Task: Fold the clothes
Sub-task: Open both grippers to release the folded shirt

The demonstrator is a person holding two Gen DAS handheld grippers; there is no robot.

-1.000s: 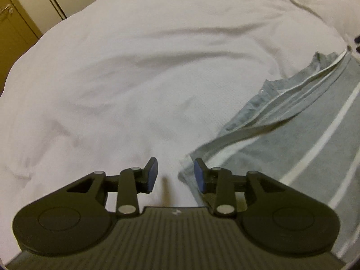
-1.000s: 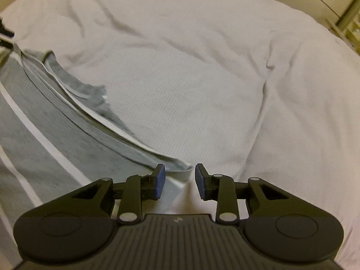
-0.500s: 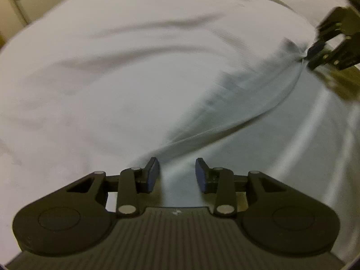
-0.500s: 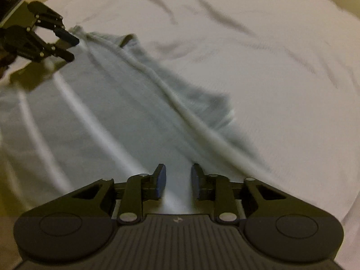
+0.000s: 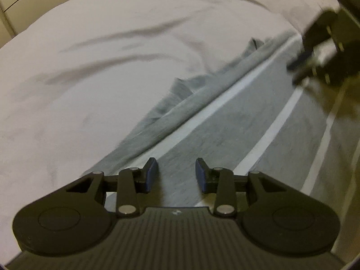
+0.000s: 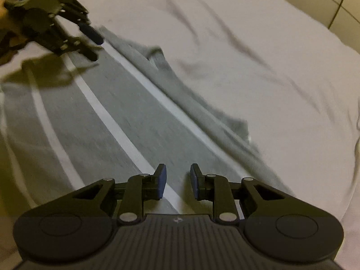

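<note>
A grey garment with white stripes lies spread on the white bed, its long edge doubled into a folded ridge. In the left wrist view my left gripper hovers over the striped cloth, open with nothing between its pads. My right gripper shows blurred at the top right, over the far end of the same cloth. In the right wrist view the garment runs diagonally. My right gripper is above it, its jaws opening and nothing pinched. My left gripper hangs open at the upper left.
The white bed sheet is wrinkled around the garment and fills most of the right wrist view. Pale cupboard fronts stand beyond the bed, also at the top right. A hand holds the left gripper.
Both grippers have moved from the garment's corners at the sheet to above the striped cloth, and lower. Each gripper has come into the other's view. The right jaws stand slightly narrower.
</note>
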